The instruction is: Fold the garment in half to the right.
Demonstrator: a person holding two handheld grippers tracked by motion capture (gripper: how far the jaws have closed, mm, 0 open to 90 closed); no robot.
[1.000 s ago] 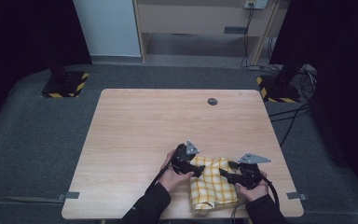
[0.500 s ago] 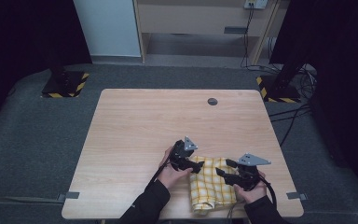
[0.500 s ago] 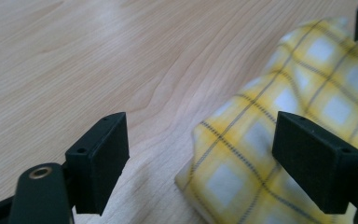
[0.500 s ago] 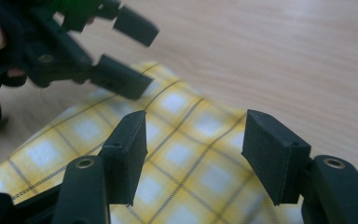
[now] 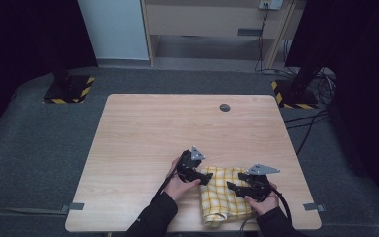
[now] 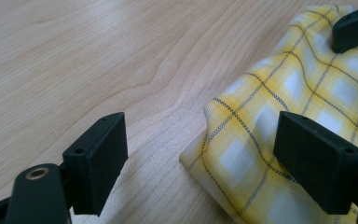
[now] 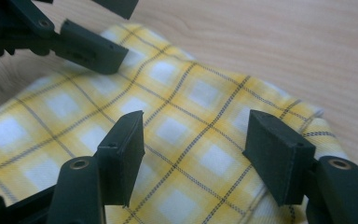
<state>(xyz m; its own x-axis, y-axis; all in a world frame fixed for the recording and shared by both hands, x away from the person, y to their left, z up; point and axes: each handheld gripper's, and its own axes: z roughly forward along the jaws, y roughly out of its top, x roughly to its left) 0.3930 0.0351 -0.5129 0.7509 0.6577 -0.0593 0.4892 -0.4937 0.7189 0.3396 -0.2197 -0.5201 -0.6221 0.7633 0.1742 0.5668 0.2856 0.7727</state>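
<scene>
- Claw on the left (image 5: 208, 178): jaws wide, nothing pinched. In the left gripper view one jaw stands over bare wood and the other over the cloth (image 6: 279, 121), so the cloth's near corner lies between them, untouched as far as I can tell.
- Claw on the right (image 5: 232, 186): jaws partly open and just been opening; in the right gripper view the cloth lies flat beneath and between them, and neither pad presses on it.
- Cloth, yellow check, folded, lies at the near edge of the table (image 5: 143, 128), between the two hands; its long axis runs from the near edge away from the person.
- From the cloth, the left claw sits at the far left corner and the right claw at the right edge; both are about equally close, tips pointing inward at each other.
- Judged from this, the coming move turns on the left corner fold: that claw needs only to close.
- Beyond the cloth, the table's far side carries a small dark disc (image 5: 224, 107), well apart.
</scene>
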